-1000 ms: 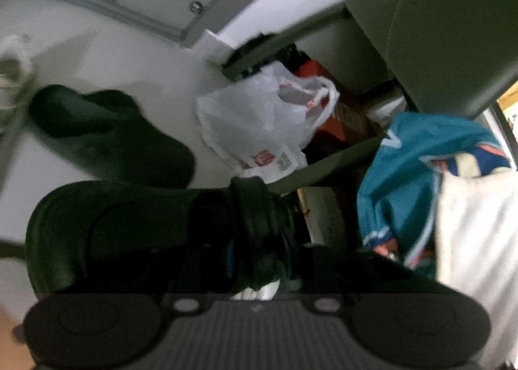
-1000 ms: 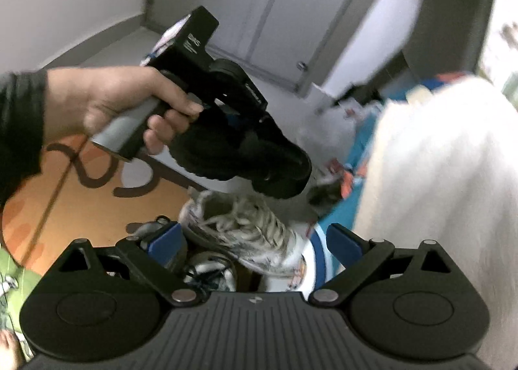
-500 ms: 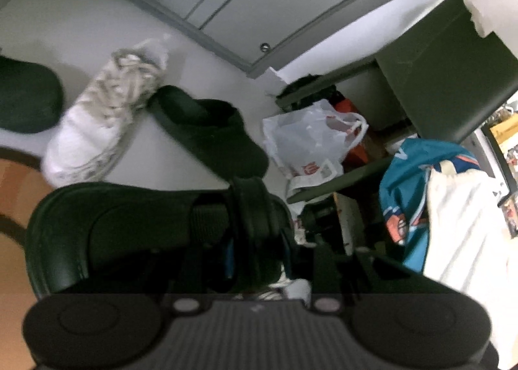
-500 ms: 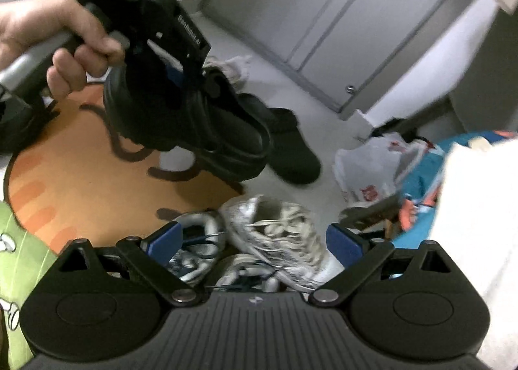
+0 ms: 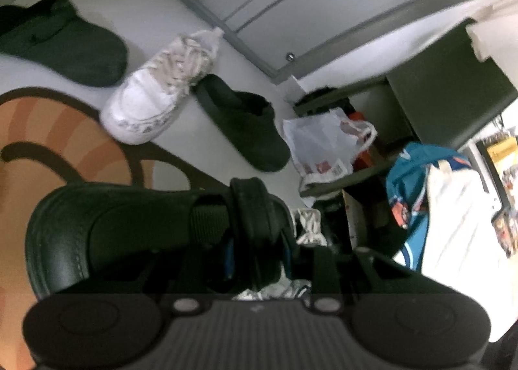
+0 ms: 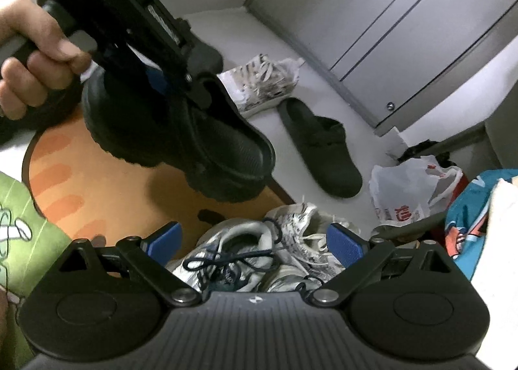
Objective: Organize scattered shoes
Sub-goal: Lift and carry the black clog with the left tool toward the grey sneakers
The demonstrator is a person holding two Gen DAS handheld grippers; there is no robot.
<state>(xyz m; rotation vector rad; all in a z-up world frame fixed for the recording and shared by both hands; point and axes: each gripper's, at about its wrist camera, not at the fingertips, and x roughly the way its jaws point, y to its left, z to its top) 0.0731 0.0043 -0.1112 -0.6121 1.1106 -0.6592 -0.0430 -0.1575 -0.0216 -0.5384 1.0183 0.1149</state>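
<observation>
My left gripper (image 5: 255, 253) is shut on the heel strap of a black chunky clog (image 5: 129, 227). In the right wrist view a hand holds that gripper (image 6: 181, 85) with the black clog (image 6: 194, 143) hanging above the orange mat (image 6: 97, 195). My right gripper (image 6: 254, 240) is open, with nothing between its blue pads (image 6: 343, 243). It hovers over a pile of grey-white sneakers (image 6: 252, 260). On the white floor lie a white sneaker (image 5: 155, 104), a dark green clog (image 5: 246, 124) beside it, and a second dark green clog (image 5: 64, 46) at the far left.
A white plastic bag (image 5: 323, 146) lies by a low dark shelf (image 5: 446, 85) on the right. Teal and white cloth (image 5: 411, 182) hangs there. Grey sliding doors (image 6: 388, 14) close the far side. A green patterned fabric (image 6: 19, 234) is at the lower left.
The left gripper has carried the black clog across over the orange mat, and the white sneaker and both green clogs came into its view. The right gripper has sunk closer to the sneaker pile.
</observation>
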